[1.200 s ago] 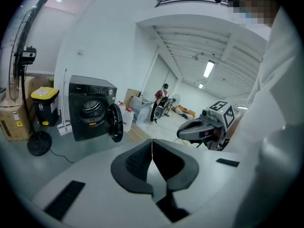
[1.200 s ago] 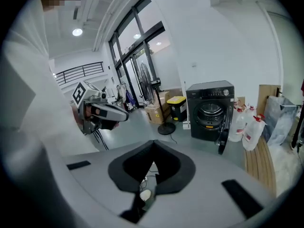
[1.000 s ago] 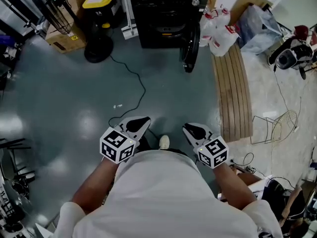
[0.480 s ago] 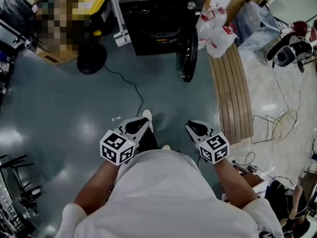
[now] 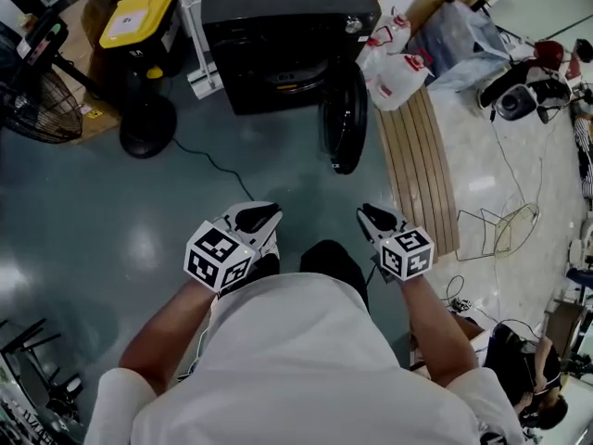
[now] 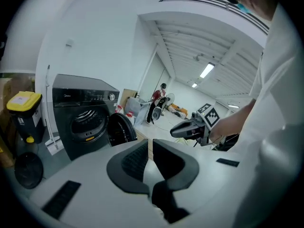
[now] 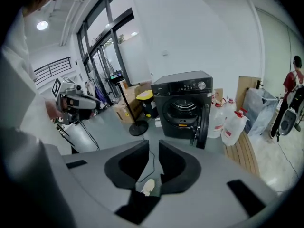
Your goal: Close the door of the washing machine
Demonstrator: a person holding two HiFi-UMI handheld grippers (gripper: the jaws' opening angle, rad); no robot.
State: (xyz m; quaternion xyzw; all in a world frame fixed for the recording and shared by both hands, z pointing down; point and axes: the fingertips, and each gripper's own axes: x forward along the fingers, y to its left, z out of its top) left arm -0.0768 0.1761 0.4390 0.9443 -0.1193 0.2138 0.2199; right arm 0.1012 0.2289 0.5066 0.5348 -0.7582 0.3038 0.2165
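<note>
My left gripper (image 5: 252, 219) hangs well short of the washing machine (image 5: 278, 26), off its front-left. Its jaws are a slit apart w/ nothing between them. A cable (image 5: 208, 156) trails over the floor in front of the machine's left corner, so I'd step clear of it on approach.

The drum mouth is uncovered. The door (image 5: 344, 119) stands swung out at the machine's front-right, edge-on to me, hinged on the mouth's right side.

My right gripper (image 5: 375, 219) is also well short of the machine, roughly in line w/ the door. Its jaws are opening and empty.

Step in hand, I reckon, is approach, then push. No grip is needed. I'd bring the right gripper round to the door's outer face, near its free edge and not the hinge. Then I'd sweep it toward the drum mouth and press till it latches, keeping clear of the jugs (image 5: 394, 68) just right of the machine.
</note>
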